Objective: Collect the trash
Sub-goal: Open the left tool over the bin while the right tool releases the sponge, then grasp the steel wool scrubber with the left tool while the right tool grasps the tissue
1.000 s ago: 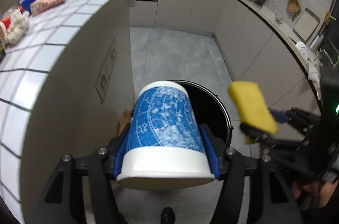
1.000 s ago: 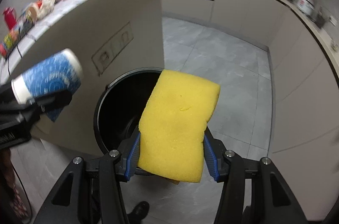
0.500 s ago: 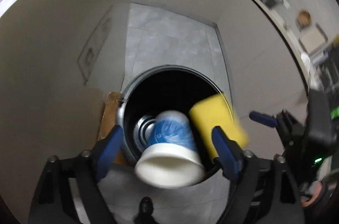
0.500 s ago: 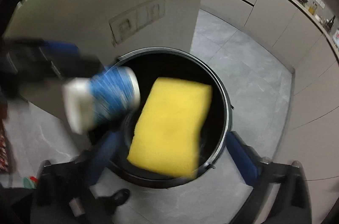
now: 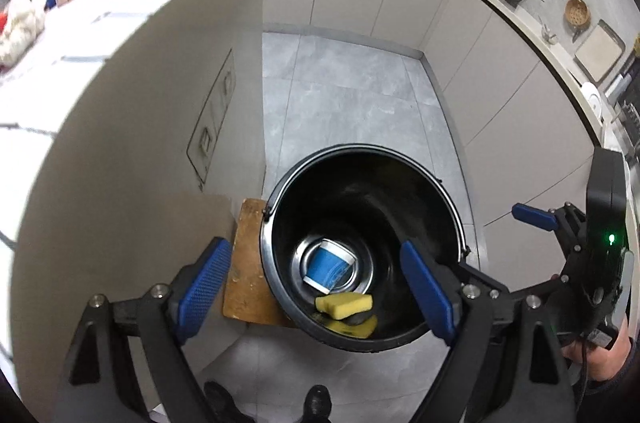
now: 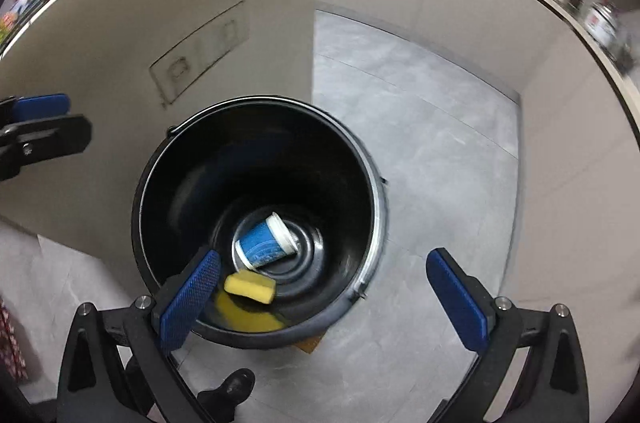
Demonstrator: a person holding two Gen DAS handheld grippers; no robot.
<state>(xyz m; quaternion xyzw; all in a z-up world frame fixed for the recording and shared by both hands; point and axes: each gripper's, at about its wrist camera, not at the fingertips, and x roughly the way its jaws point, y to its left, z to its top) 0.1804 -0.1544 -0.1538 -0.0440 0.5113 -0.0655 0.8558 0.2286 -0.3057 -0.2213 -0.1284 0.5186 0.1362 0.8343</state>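
While both grippers hang over the floor-standing black bin (image 5: 416, 207), the left wrist view shows the left gripper (image 5: 316, 287) with its blue pads spread wide; its jaws have just been opening and nothing is between them. Inside the bin, the blue-and-white paper cup (image 5: 329, 269) lies on its side on the round bottom. Just beside it, toward the near wall, rests the yellow sponge (image 5: 345, 305), tilted against the wall, with a yellow reflection beneath it. A wooden board (image 5: 246, 263) lies on the floor, touching the bin's left side and running under it. At the right edge of this view the right gripper (image 5: 560, 227) is seen from the side, held by a hand (image 5: 608, 359); only one of its blue pads shows here.

From the right wrist view, the right gripper (image 6: 324, 299) likewise stands fully spread, jaws just opened, empty. The bin (image 6: 172, 183) sits below it, close against the island's side panel (image 6: 120, 43). The cup (image 6: 266, 241) lies on the bottom near the centre, the sponge (image 6: 250, 287) near it at the near wall. One left-gripper finger (image 6: 40, 127) enters at the left edge.
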